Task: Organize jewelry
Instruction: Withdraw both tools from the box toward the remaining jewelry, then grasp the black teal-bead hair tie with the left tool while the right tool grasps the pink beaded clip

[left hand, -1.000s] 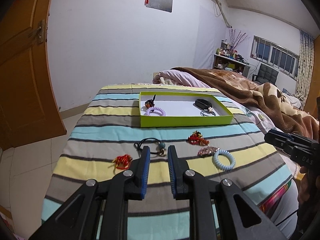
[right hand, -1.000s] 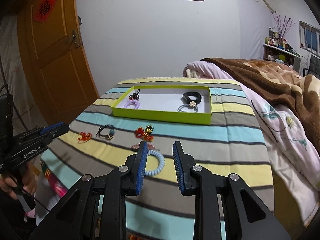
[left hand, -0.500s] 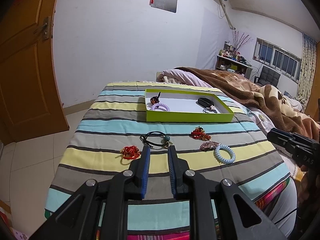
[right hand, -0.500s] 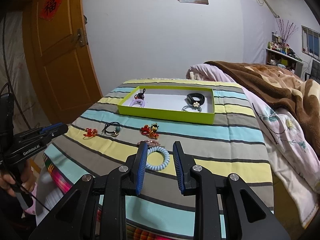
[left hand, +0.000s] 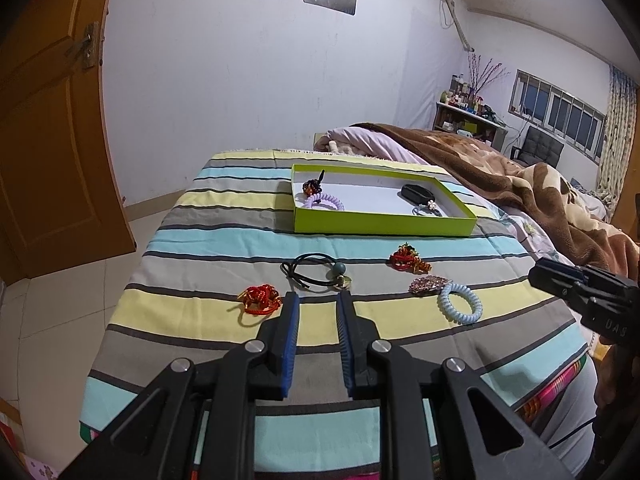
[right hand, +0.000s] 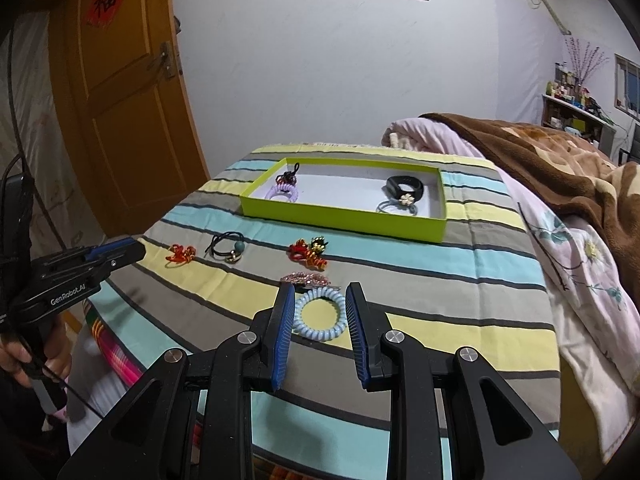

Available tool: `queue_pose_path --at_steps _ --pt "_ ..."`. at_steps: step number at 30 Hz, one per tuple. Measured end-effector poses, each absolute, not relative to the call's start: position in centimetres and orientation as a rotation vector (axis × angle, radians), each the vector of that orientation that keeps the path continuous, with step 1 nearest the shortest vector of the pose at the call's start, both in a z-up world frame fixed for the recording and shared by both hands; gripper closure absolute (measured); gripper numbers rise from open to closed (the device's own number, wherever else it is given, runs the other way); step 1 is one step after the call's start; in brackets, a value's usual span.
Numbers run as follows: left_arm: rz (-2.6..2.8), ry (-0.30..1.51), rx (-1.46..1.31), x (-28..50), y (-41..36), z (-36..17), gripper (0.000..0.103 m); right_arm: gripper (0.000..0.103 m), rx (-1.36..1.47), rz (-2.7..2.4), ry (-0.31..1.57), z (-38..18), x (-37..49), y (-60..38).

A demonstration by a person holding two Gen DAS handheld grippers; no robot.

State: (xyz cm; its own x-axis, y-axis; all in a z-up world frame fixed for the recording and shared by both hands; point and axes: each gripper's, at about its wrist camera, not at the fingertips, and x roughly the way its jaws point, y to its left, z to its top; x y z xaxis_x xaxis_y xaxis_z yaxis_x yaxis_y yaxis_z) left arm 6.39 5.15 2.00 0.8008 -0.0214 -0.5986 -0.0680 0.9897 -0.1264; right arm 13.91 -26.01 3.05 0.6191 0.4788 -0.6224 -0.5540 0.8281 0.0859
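Note:
A lime-green box (left hand: pixel 384 226) on the striped cloth holds a purple spiral tie (left hand: pixel 324 202), a dark beaded piece (left hand: pixel 313 187), a black band (right hand: pixel 404 187) and a grey flower tie (right hand: pixel 400 205). In front of it lie a red knot (left hand: pixel 259 299), a black bead tie (left hand: pixel 316 270), a red-gold ornament (left hand: pixel 408 258), a sequin clip (left hand: pixel 429 284) and a pale blue spiral tie (right hand: pixel 320 334). My left gripper (left hand: pixel 317 298) hovers near the black tie, jaws opening, nothing between them. My right gripper (right hand: pixel 319 288) is open, and the blue tie shows between its tips, untouched.
The striped table (left hand: pixel 224 248) ends close below both grippers, with tiled floor (left hand: pixel 48 304) to the left. A bed with a brown blanket (right hand: pixel 560 160) borders its right side. A wooden door (right hand: pixel 132 112) stands at the left. A person's hand (right hand: pixel 24 360) grips the left handle.
The left jaws stand slightly wider apart. Both views have drawn back a little. The blue spiral tie now sits framed between the right fingertips. No item on the cloth has moved.

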Motion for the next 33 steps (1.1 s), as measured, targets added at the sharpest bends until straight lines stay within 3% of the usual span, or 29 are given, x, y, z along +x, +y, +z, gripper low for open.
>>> queue_pose_path --at_steps 17,33 --pt "0.017 0.682 -0.134 10.3 5.5 0.1 0.067 0.076 -0.214 0.66 0.77 -0.7 18.4 -22.3" --pt "0.019 0.824 -0.198 15.4 5.8 -2.8 0.067 0.073 -0.388 0.742 0.821 -3.2 21.0 -19.2"
